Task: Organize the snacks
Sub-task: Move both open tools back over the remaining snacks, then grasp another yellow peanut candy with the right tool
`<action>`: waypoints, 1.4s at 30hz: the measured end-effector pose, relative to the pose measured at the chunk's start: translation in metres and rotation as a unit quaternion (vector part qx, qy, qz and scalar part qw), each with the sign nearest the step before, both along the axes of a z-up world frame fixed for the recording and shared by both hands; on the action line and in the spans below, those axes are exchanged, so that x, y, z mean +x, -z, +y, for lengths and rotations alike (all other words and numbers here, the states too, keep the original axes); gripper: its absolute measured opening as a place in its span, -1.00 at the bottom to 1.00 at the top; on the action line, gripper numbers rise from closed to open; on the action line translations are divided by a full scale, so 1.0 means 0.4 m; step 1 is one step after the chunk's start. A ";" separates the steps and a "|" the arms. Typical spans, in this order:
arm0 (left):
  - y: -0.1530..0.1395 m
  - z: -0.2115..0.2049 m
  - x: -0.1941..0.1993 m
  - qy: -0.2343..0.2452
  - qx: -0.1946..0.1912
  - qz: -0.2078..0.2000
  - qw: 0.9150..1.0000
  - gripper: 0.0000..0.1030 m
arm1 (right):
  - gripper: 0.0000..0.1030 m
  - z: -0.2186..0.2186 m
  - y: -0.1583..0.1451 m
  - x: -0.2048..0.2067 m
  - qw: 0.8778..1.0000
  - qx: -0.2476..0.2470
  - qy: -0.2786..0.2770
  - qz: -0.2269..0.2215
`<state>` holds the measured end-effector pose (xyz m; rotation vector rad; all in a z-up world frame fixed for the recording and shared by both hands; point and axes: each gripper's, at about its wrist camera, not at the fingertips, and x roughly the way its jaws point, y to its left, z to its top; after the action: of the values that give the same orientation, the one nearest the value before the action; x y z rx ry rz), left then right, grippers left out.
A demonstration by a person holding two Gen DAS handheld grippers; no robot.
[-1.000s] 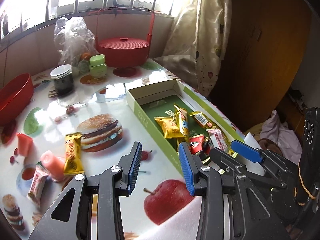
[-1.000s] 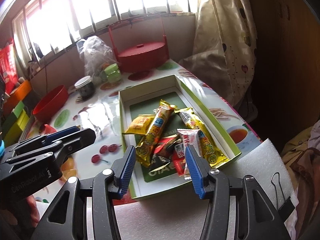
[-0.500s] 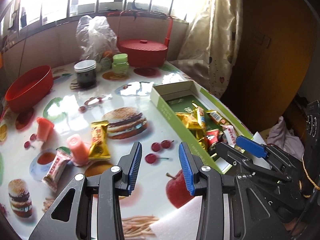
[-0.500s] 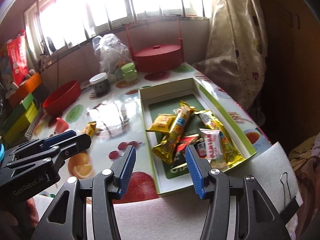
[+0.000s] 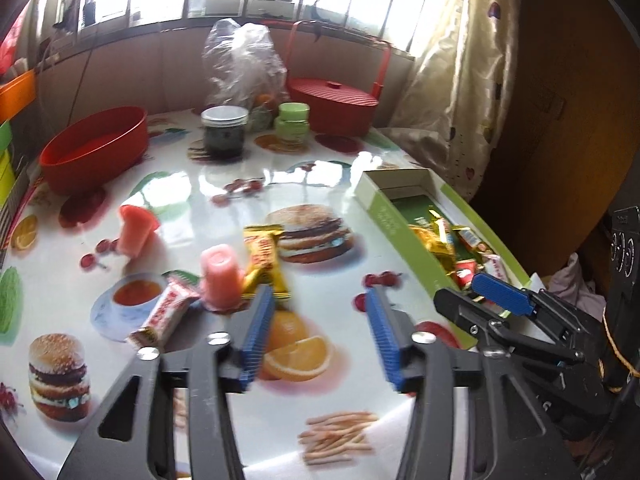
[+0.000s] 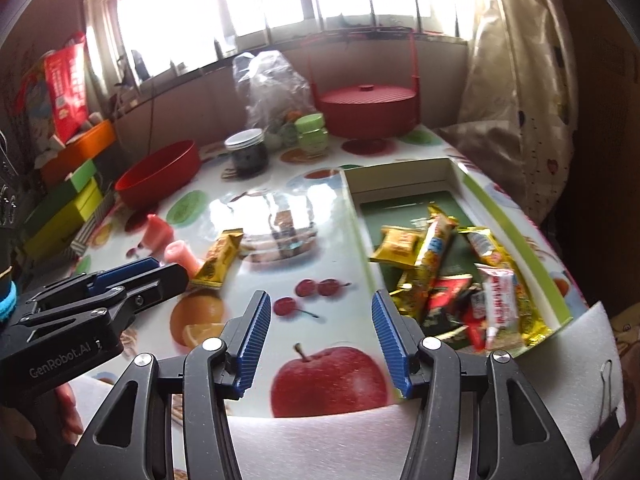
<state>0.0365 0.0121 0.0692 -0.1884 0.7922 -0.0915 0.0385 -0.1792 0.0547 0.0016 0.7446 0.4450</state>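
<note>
**Both grippers hovering open over the snack table**

The left gripper (image 5: pixel 320 328) is hanging above the printed tablecloth (image 5: pixel 328 160) with its jaws spread wide and nothing between them. Just beyond its left finger, a yellow snack bar (image 5: pixel 264 258), a pink jelly cup (image 5: pixel 220 278) and a red-and-white wrapped snack (image 5: pixel 166 314) are lying close together. The right gripper (image 6: pixel 320 340) is also gaping wide and holding nothing, near the green box (image 6: pixel 504 220) where assorted wrapped snacks (image 6: pixel 452 276) are sitting piled.
</note>
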 end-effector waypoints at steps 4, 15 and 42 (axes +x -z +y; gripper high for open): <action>0.015 0.049 -0.010 -0.016 -0.003 0.007 1.000 0.06 | 0.03 0.030 0.007 0.011 1.000 0.000 -0.013 0.004; 0.054 0.165 -0.032 -0.064 -0.001 0.020 0.998 0.06 | 0.04 0.116 0.034 0.039 0.998 -0.009 -0.051 0.023; 0.144 0.262 0.036 -0.062 0.005 0.065 0.996 0.06 | 0.08 0.292 0.093 0.208 0.994 -0.006 -0.075 0.083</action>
<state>0.0510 0.1170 0.0116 -0.2342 0.9091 0.0419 0.1218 -0.0626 0.0177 -0.0285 0.9137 0.5885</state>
